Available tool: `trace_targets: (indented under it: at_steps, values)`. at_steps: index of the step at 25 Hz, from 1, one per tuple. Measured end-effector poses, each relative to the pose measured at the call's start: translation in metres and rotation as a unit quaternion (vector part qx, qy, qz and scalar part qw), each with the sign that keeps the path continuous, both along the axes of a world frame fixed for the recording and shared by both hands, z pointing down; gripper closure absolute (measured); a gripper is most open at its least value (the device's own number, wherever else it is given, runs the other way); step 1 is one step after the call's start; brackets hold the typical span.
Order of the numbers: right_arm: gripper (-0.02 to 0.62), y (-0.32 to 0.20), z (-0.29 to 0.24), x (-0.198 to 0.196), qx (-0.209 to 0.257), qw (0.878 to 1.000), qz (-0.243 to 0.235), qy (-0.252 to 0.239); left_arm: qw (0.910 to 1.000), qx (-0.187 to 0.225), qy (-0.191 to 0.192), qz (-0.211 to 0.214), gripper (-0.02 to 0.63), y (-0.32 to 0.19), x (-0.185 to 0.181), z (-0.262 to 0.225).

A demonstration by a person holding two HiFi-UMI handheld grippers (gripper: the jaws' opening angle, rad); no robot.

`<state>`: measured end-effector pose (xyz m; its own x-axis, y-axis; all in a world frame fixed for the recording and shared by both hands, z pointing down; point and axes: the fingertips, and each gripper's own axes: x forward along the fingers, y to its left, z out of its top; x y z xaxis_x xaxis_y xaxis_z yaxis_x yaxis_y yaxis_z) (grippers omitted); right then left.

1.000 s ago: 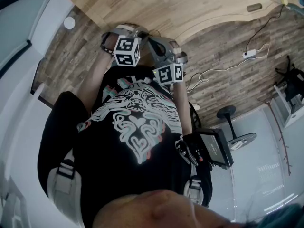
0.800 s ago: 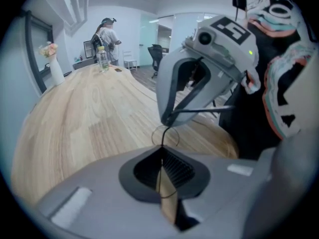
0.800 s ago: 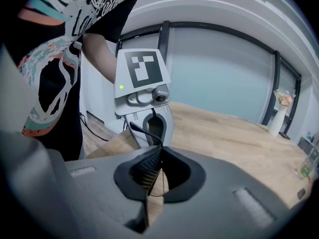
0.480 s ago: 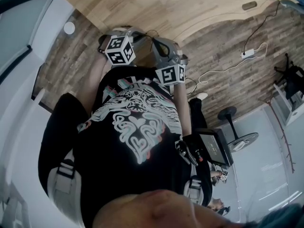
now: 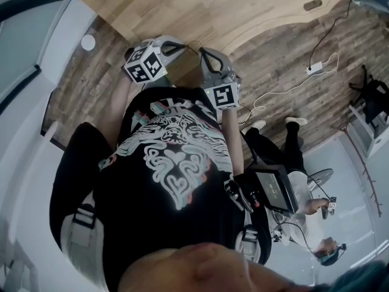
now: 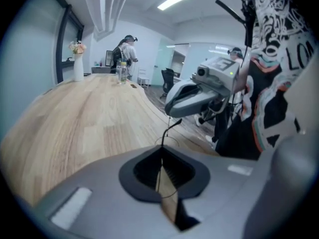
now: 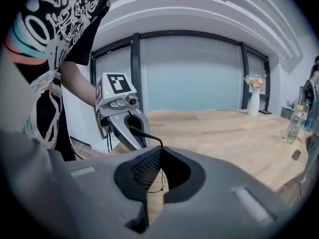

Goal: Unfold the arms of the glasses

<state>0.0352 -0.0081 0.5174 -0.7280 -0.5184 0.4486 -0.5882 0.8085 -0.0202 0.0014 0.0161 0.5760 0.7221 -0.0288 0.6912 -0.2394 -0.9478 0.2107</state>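
A: Your left gripper (image 6: 160, 152) has swung to the left since a second ago. Its marker cube (image 5: 144, 64) now sits further out by the edge of the wooden table (image 5: 200, 5), turned to show a different face.

B: And someone else (image 5: 295, 151) has walked into view on the floor off to your right.

A: Where are the glasses (image 6: 171, 127)?

B: You're holding them in the air between your two grippers, over the table edge, just out from your chest. Your left jaws are pinched together on the thin wire frame, with one black arm reaching toward your right gripper (image 7: 160, 154).

A: Your right jaws are clamped on the frame as well. A fine wire rim shows in the narrow slit between them.
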Motion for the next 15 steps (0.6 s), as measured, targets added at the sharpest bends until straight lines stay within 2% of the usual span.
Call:
trace_targets:
  at_steps: [10, 15]
  values:
    - [0.597, -0.007, -0.002, 0.019, -0.02, 0.998, 0.048, -0.025, 0.9978, 0.003, 0.065, -0.016, 0.614, -0.014, 0.008, -0.023]
    - [0.597, -0.008, -0.018, 0.025, -0.006, 0.997, 0.064, -0.033, 0.9922, -0.011, 0.119, -0.037, 0.614, -0.019, 0.006, -0.046]
